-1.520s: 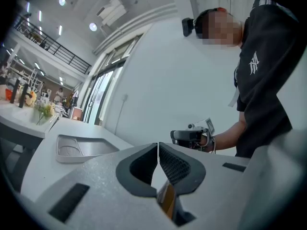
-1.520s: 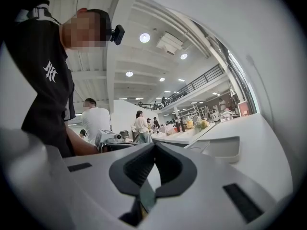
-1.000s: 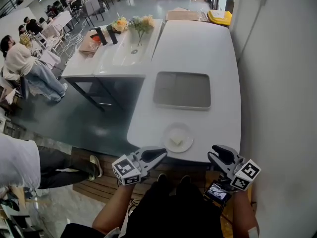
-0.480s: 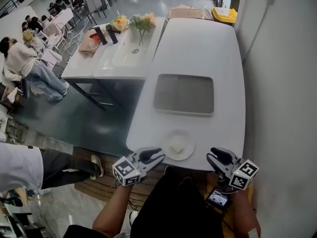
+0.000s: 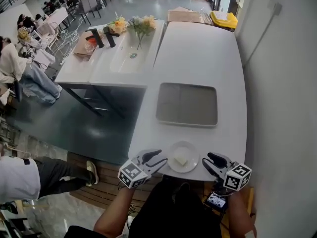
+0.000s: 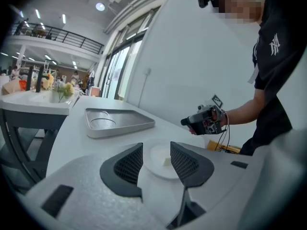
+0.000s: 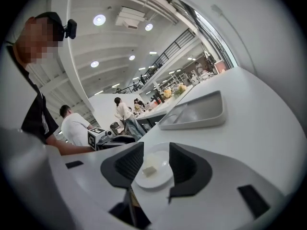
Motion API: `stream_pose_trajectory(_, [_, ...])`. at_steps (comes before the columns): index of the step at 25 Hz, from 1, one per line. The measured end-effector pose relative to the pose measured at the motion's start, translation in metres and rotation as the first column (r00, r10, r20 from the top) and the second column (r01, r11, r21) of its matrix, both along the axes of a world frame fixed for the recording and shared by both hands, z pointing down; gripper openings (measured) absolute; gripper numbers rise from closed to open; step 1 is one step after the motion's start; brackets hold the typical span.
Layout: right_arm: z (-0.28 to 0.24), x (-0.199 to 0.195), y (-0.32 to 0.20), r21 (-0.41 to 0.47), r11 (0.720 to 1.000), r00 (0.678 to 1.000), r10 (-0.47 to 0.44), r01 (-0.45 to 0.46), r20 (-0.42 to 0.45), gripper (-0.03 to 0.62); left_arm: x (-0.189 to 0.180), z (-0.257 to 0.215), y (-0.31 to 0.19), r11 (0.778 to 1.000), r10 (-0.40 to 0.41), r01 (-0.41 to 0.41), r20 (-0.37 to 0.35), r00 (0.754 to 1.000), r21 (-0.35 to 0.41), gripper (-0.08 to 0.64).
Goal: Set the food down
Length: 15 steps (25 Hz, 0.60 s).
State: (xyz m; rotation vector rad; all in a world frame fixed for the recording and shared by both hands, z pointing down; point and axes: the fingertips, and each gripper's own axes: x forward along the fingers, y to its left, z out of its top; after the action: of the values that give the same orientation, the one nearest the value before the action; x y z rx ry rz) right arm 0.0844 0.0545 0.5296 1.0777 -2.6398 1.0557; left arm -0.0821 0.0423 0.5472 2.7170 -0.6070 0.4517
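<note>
A small white plate (image 5: 188,150) carrying a pale cube of food (image 5: 181,160) rests on the white table (image 5: 198,53), close to its near edge. To the plate's left my left gripper (image 5: 162,157) has its tips just short of the rim, jaws opening, nothing between them. My right gripper (image 5: 206,160) is at the plate's right side, also opening and empty. In the left gripper view the plate (image 6: 152,163) and food (image 6: 166,161) lie beyond the parted jaws (image 6: 156,159). The right gripper view shows the plate (image 7: 160,178) and food (image 7: 149,170) past its jaws (image 7: 155,162).
A grey tray (image 5: 187,104) lies on the table behind the plate. A white wall (image 5: 282,83) runs along the right. To the left stands a sink counter (image 5: 99,66) with flowers (image 5: 141,24) and dark bottles; people sit further left. A small screen device (image 5: 217,201) hangs below my right hand.
Both grippers have moved forward to the table's near edge, one on each side of the plate. The left jaws have parted from shut; the right jaws stand a little wider.
</note>
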Motion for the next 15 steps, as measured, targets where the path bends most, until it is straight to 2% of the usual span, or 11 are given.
stream_pose_trajectory(5, [0.033, -0.008, -0.004, -0.11, 0.994, 0.997, -0.011, 0.003, -0.079, 0.149, 0.001, 0.021, -0.004, 0.998, 0.056, -0.055, 0.063, 0.996, -0.023, 0.181])
stream_pose_trajectory(10, [0.053, -0.009, -0.007, -0.208, 0.978, 0.995, -0.031, 0.012, -0.091, 0.152, 0.003, 0.035, -0.005, 0.997, 0.065, -0.06, 0.112, 0.992, -0.047, 0.184])
stream_pose_trajectory(15, [0.068, -0.01, -0.009, -0.271, 0.962, 0.991, -0.077, 0.045, -0.108, 0.152, 0.006, 0.042, -0.005, 0.997, 0.069, -0.057, 0.231, 0.971, -0.056, 0.185])
